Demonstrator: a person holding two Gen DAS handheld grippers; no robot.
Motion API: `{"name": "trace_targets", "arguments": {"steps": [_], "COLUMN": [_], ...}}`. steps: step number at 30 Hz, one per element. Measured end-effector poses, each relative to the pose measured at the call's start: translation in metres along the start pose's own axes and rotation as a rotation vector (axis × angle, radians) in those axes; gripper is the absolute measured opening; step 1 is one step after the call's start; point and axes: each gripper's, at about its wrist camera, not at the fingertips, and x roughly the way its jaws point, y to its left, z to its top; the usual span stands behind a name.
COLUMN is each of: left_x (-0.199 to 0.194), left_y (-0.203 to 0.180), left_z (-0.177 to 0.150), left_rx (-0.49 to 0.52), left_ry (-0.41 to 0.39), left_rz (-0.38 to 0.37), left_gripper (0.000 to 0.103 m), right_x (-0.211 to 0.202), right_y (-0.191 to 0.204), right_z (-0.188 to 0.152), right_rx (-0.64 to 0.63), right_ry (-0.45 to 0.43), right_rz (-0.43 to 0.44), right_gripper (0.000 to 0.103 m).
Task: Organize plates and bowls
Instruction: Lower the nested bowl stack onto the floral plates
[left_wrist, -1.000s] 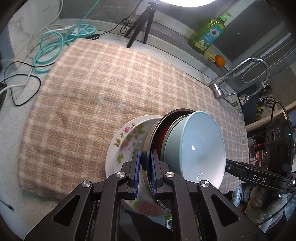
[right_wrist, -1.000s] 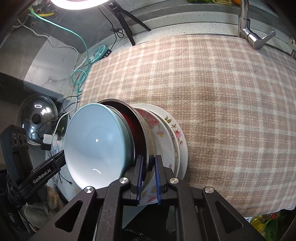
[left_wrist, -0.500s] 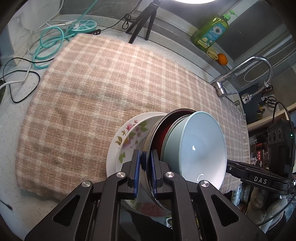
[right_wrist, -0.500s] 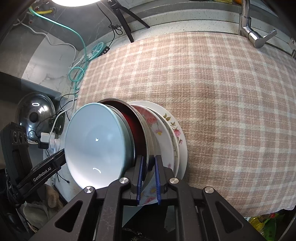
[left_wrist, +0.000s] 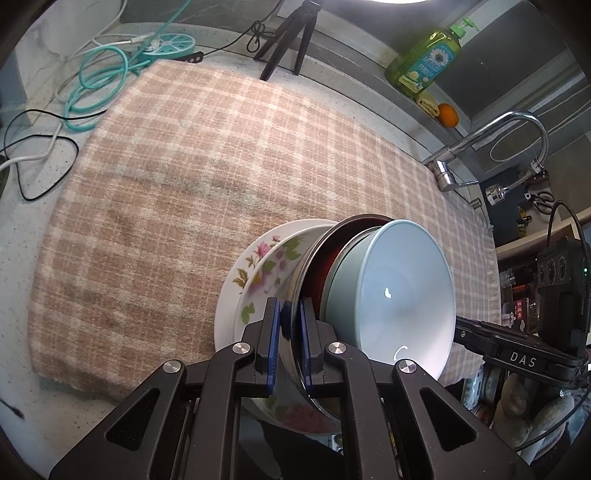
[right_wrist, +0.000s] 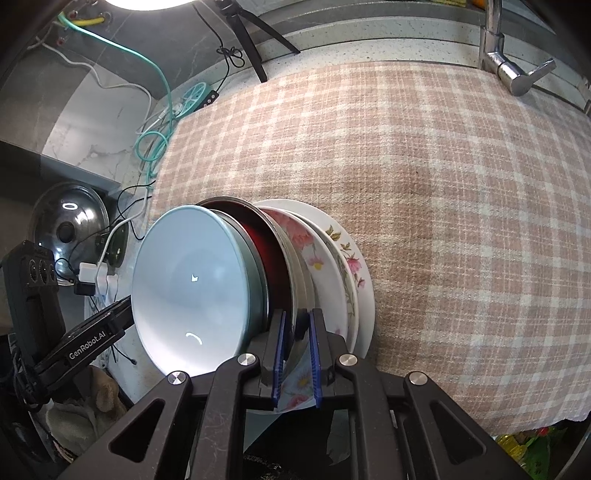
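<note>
- Your left gripper (left_wrist: 289, 332) is clamped on the rim of the metal bowl (left_wrist: 299, 291) in a nested stack.
- Your right gripper (right_wrist: 296, 347) is clamped on that rim from the opposite side.
- The blue bowl (right_wrist: 184, 288) sits innermost; floral plates (right_wrist: 343, 273) lie outermost.
- The stack hangs tilted over the cloth's (left_wrist: 192, 177) 5 o'clock edge in the left view.

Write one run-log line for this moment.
left gripper: shut on stack rim | right gripper: shut on stack rim | stack: held above checked cloth

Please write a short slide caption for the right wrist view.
Right tongs clamp the stacked dishes' rim above a checked cloth.
</note>
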Motion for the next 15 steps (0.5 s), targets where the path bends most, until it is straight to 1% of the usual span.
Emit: {"name": "trace_targets", "arguments": {"steps": [6, 8, 11, 15], "left_x": [-0.0007, -0.0021, -0.0047, -0.0066], "left_y": [0.0009, 0.001, 0.0032, 0.0051], "left_z": [-0.0006, -0.0011, -0.0015, -0.0021], "left_rx": [-0.002, 0.001, -0.007, -0.007], "left_ry": [0.001, -0.005, -0.012, -0.02], "left_rz": [-0.007, 0.001, -0.001, 0.007], "left_gripper": [0.008, 0.011, 0.011, 0.016], "right_x": [-0.0003, -0.0002, -0.0012, -0.006], "right_y": [-0.0004, 0.0006, 0.0016, 0.0012], "right_z": [-0.0006, -0.0011, -0.0029, -0.0068], "right_rx": [-0.004, -0.007, -0.017, -0.03], "right_ry": [0.001, 0.001, -0.001, -0.017], "right_rz": [0.007, 0.007, 0.003, -0.002], "right_gripper": [0.013, 0.013, 0.013, 0.017]}}
